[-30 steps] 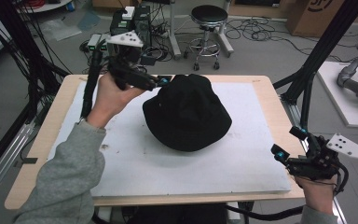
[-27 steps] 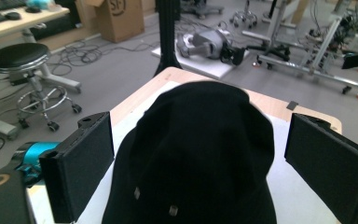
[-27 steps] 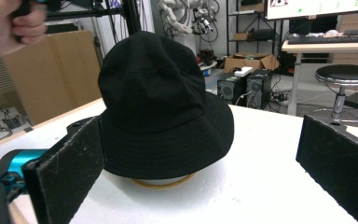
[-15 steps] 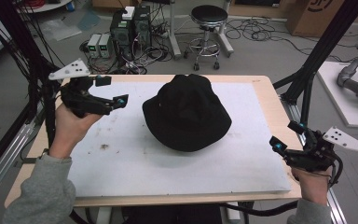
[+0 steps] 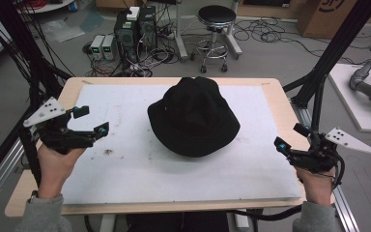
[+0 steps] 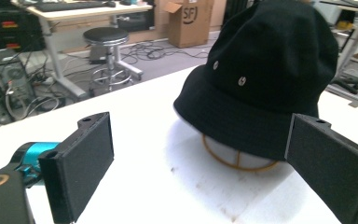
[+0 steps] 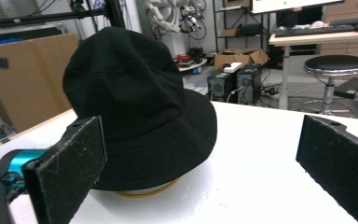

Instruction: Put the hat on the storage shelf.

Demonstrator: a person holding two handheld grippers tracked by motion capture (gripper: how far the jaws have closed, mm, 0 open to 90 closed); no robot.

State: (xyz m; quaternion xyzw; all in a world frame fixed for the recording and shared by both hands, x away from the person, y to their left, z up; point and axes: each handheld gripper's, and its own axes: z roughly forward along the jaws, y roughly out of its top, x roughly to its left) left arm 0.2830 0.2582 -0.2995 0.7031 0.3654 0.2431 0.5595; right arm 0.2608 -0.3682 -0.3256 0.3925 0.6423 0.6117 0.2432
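Now the left gripper (image 5: 89,122) has pulled back from the soft black bucket hat (image 5: 193,117) to the left edge of the white table top (image 5: 140,169), its jaws wide apart and empty. The right gripper (image 5: 290,137) waits by the right edge, also gaping and empty. The hat sits mid-table on a round yellow-rimmed stand (image 6: 235,156), mostly hidden underneath, with bare board all around.

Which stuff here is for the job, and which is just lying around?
For the job:
black bucket hat
round stand under the hat
left gripper, jaws open
right gripper, jaws open

Just lying around:
stool
computer boxes on the floor
cardboard box
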